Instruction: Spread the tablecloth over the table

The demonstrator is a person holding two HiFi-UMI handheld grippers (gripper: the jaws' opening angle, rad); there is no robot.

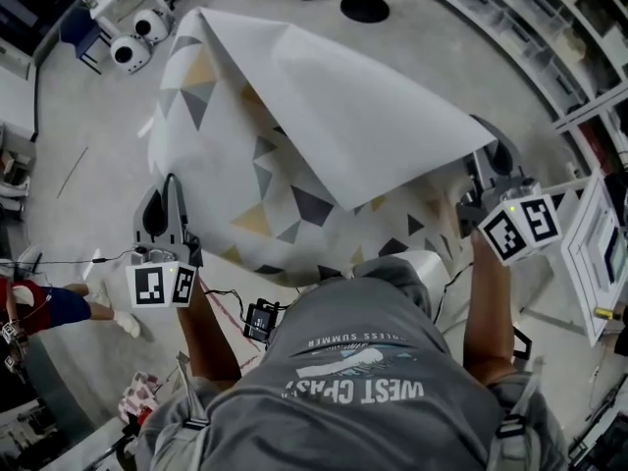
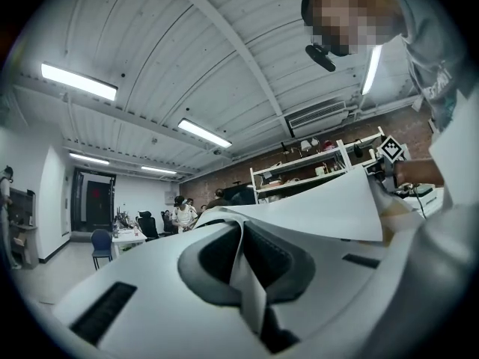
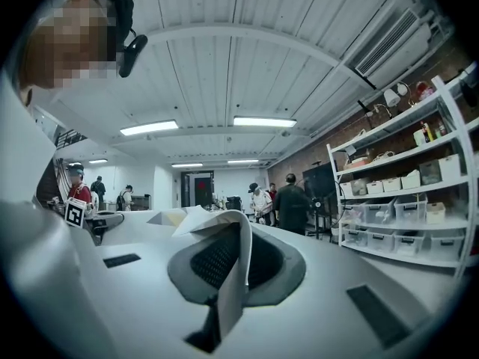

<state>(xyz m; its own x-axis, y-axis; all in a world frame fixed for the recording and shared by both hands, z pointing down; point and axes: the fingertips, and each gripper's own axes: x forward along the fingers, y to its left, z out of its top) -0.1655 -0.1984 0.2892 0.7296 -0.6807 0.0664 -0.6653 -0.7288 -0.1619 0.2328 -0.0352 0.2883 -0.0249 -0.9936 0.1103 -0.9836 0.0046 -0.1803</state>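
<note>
The tablecloth (image 1: 294, 135) hangs spread between my two grippers, patterned with grey and yellow triangles, its plain white underside folded over the top toward the right. My left gripper (image 1: 167, 192) is shut on the cloth's near left edge, and a strip of cloth (image 2: 247, 275) runs pinched between its jaws. My right gripper (image 1: 491, 165) is shut on the near right corner, where the cloth's edge (image 3: 232, 275) is pressed between its pads. Both grippers point about level, away from the person. No table top shows under the cloth.
A black round stand base (image 1: 365, 8) sits on the floor beyond the cloth. White devices (image 1: 132, 47) stand at the far left, and shelving with bins (image 1: 549, 37) runs along the right. A white box (image 1: 597, 253) is near my right gripper. Several people (image 3: 288, 204) stand in the background.
</note>
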